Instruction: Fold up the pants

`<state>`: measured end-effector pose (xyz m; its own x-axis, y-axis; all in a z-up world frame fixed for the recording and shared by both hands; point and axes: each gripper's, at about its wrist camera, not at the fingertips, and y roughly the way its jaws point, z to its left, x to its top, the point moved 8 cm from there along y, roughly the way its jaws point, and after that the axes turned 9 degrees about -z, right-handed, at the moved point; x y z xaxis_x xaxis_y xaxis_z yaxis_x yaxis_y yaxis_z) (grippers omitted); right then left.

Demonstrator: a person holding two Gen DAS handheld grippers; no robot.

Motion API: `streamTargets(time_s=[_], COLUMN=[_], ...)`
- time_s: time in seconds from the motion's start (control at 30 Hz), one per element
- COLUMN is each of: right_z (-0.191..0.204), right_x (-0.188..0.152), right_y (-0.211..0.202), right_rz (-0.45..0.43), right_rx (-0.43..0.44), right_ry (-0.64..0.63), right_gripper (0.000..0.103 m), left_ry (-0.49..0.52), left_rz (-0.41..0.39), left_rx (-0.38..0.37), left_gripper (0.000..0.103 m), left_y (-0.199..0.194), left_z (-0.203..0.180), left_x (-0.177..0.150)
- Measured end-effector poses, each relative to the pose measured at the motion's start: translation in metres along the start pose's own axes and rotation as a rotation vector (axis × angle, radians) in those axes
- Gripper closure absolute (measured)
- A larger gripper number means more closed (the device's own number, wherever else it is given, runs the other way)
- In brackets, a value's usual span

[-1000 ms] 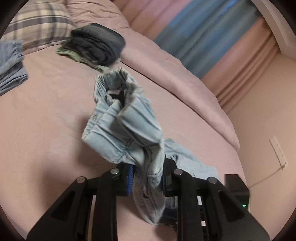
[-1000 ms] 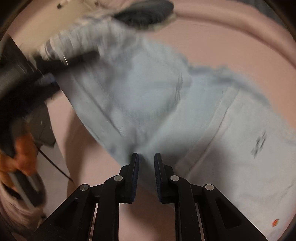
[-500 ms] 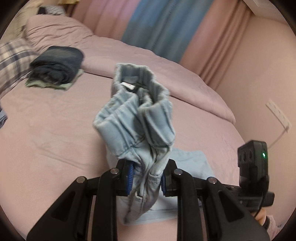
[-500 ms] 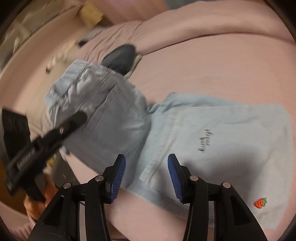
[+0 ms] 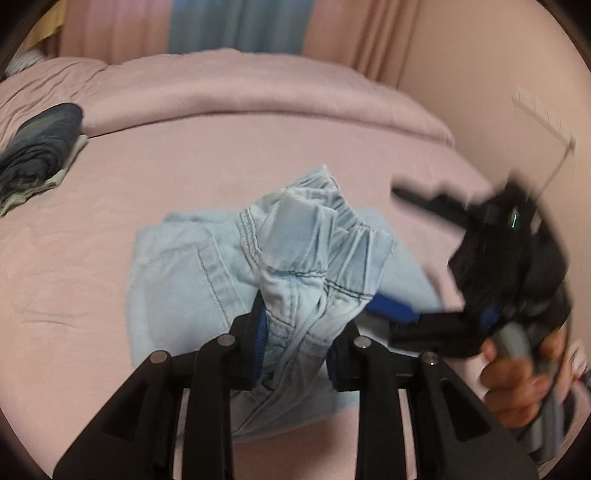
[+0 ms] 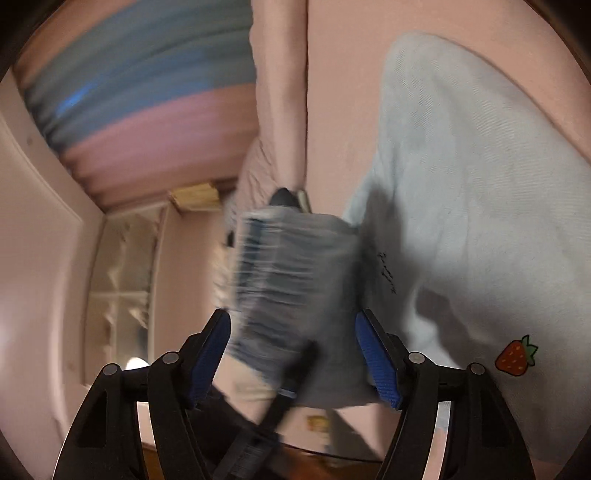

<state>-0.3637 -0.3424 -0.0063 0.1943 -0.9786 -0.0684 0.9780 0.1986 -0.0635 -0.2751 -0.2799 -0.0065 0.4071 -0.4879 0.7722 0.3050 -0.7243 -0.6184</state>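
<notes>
Light blue denim pants [image 5: 184, 280] lie partly folded on the pink bed. My left gripper [image 5: 295, 350] is shut on the bunched waistband end [image 5: 306, 258] and holds it just above the flat part. My right gripper [image 6: 295, 354] is open, its jaws wide on either side of the blurred bunched waistband [image 6: 295, 280]; it also shows at the right of the left wrist view [image 5: 406, 310], close beside the held fabric. In the right wrist view the flat leg part [image 6: 480, 184] carries a strawberry patch [image 6: 515, 356].
A folded dark blue garment [image 5: 37, 155] lies at the far left on the pink bed [image 5: 92, 258]. A rolled pink duvet [image 5: 258, 92] runs along the back. Pink and blue curtains [image 5: 236, 26] hang behind. A wall [image 5: 480, 92] stands at the right.
My left gripper has lowered the bunched waistband toward the flat pants. My right gripper opened wider, turned and moved in around the bunch.
</notes>
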Motion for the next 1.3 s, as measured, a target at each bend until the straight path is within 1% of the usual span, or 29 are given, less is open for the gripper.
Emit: streamTargets(time_s=[0.07,0.13,0.17,0.23,0.27,0.3,0.37,0.4,0.47,0.53,0.57,0.6,0.63,0.67,0.7,0.73,0.8,0.9,1.0,1.07,1.1,1.17,1.2,1.27,1.3], right_z=[0.005,0.009,0.011,0.013,0.014,0.015,0.016,0.015,0.011,0.010,0.009,0.007,0.007,0.004,0.002,0.002,0.009,0.031,0.045,0.044,0.041,0.030,0.020,0.006,-0.001], right_x=[-0.002,-0.002,-0.001,0.006,0.008,0.012,0.013,0.014,0.015,0.013,0.013,0.011,0.011,0.010,0.009,0.007,0.005,0.007,0.024,0.039,0.044,0.050,0.054,0.058,0.061], right_y=[0.005,0.011,0.013,0.010,0.008,0.015,0.018,0.009,0.011,0.012,0.012,0.012,0.018,0.018,0.018,0.018,0.016,0.001,-0.027,-0.040,-0.042,-0.049,-0.051,-0.052,-0.053], right_rz=[0.021,0.046,0.049,0.063,0.067,0.066,0.071,0.078,0.090,0.110,0.115,0.124,0.124,0.126,0.124,0.119,0.104,0.072,0.017,-0.022,-0.027,-0.005,0.001,0.018,0.014], right_rx=[-0.047,-0.135,-0.168,-0.213,-0.233,-0.249,-0.274,-0.305,-0.344,-0.389,-0.416,-0.465,-0.502,-0.532,-0.562,-0.572,-0.554,-0.492,-0.481,-0.527,-0.536,-0.564,-0.598,-0.619,-0.642], right_ry=[-0.037,-0.102,-0.128,-0.155,-0.169,-0.181,-0.185,-0.190,-0.204,-0.252,-0.288,-0.343,-0.386,-0.431,-0.482,-0.526,-0.573,-0.609,-0.626,-0.627,-0.614,-0.597,-0.592,-0.567,-0.557], right_gripper=[0.025,0.025,0.025,0.025,0.025,0.025,0.025,0.025,0.025,0.026,0.028,0.035,0.046,0.053,0.066,0.069,0.073,0.074,0.074,0.074,0.074,0.074,0.074,0.074,0.074], left_ry=[0.042,0.047,0.041,0.034,0.029,0.018,-0.007,-0.020,-0.038,-0.075,-0.096,-0.115,-0.144,-0.165,-0.186,-0.211,-0.239,-0.255,-0.248,-0.249,-0.252,-0.255,-0.253,-0.248,-0.246], left_rz=[0.017,0.015,0.013,0.010,0.008,0.003,-0.023,-0.025,-0.037,-0.032,-0.030,-0.029,-0.024,-0.021,-0.018,-0.015,-0.014,-0.023,-0.033,-0.033,-0.031,-0.022,-0.015,-0.005,0.000], left_rx=[0.009,0.006,0.000,-0.011,-0.011,-0.009,-0.039,-0.052,-0.030,-0.005,0.009,0.020,0.033,0.042,0.049,0.055,0.060,0.066,0.066,0.064,0.061,0.051,0.051,0.038,0.037], left_gripper=[0.075,0.073,0.071,0.062,0.041,0.025,0.025,0.025,0.025,0.025,0.025,0.025,0.025,0.025,0.025,0.025,0.025,0.025,0.025,0.025,0.025,0.025,0.025,0.025,0.025], left_y=[0.004,0.001,-0.001,-0.009,-0.013,-0.018,-0.032,-0.038,-0.047,-0.054,-0.056,-0.058,-0.059,-0.059,-0.060,-0.060,-0.063,-0.064,-0.067,-0.061,-0.059,-0.051,-0.048,-0.040,-0.037], left_z=[-0.004,-0.004,-0.003,-0.001,0.001,0.004,0.007,0.012,0.024,0.042,0.051,0.058,0.068,0.073,0.078,0.084,0.090,0.095,0.091,0.091,0.091,0.089,0.089,0.084,0.083], left_x=[-0.005,-0.004,-0.004,-0.006,-0.007,-0.008,-0.011,-0.014,-0.018,-0.024,-0.027,-0.030,-0.033,-0.035,-0.037,-0.040,-0.043,-0.039,-0.035,-0.031,-0.030,-0.027,-0.026,-0.023,-0.022])
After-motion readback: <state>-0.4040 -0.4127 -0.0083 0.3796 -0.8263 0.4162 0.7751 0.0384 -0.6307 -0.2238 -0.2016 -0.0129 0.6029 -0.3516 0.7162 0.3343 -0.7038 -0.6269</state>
